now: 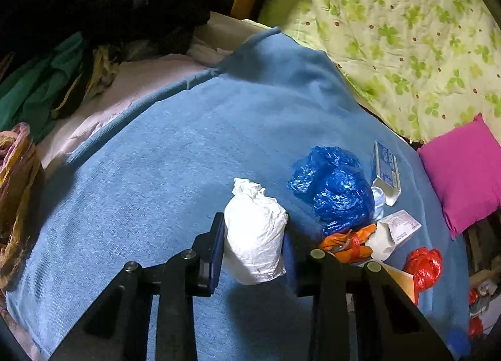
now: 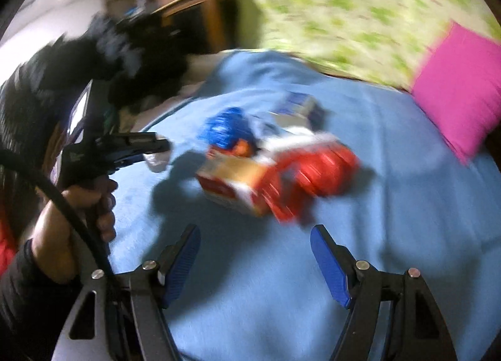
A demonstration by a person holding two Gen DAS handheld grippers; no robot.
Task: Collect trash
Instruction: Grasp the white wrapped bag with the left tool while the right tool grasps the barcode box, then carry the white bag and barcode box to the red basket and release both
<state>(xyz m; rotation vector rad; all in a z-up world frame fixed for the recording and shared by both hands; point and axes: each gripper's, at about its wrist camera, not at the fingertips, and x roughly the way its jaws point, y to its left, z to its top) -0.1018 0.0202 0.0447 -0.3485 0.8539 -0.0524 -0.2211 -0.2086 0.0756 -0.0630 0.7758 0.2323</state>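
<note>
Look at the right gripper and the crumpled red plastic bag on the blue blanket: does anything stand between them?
Nothing visible does. The right gripper hangs with jaws open over bare blue blanket, and the crumpled red plastic bag lies just ahead. A red and tan cardboard box touches the bag's left side, not the approach.

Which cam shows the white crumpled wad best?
Left wrist: the white crumpled wad sits sharp and centred, clamped in the left hand-held gripper. Right wrist shows only a blurred white scrap at that gripper's tip, far left.
</note>
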